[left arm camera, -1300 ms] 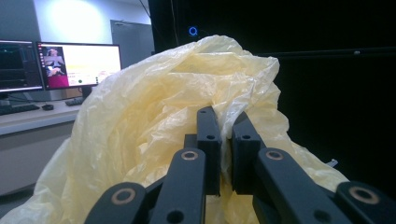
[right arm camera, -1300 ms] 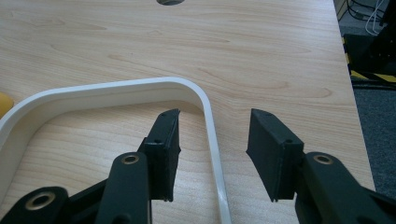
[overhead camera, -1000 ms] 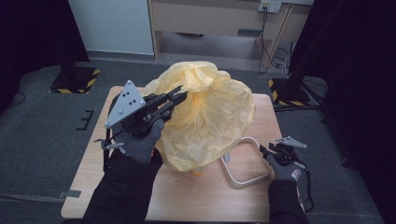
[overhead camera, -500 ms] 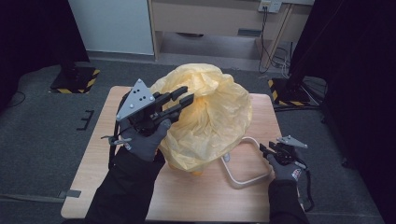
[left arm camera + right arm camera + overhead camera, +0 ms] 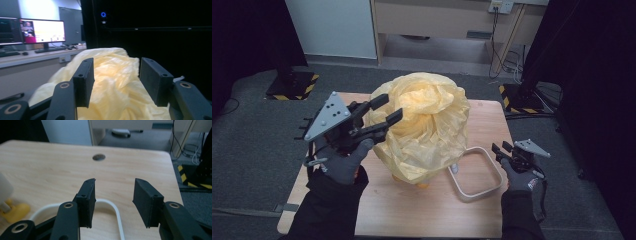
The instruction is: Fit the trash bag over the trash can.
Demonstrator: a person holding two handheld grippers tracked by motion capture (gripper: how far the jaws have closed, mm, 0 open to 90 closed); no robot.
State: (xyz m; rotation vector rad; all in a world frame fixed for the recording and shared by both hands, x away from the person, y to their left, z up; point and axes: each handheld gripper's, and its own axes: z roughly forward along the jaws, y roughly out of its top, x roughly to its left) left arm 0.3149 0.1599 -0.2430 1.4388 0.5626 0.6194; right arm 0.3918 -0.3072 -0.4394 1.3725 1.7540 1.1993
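Parted fingers over white frame — wooden table

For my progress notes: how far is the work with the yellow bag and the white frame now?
Done: the yellow plastic bag is draped over something on the table. In hand: nothing; the left gripper has just been opening, bag plastic loose between its jaws. Left: the white frame lies beside the bag, and the right gripper hovers open near it.

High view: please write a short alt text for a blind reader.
A puffed yellow plastic bag covers something on a wooden table. The left gripper, jaws just opened, hovers at the bag's side; the right gripper hangs open beside a white frame.
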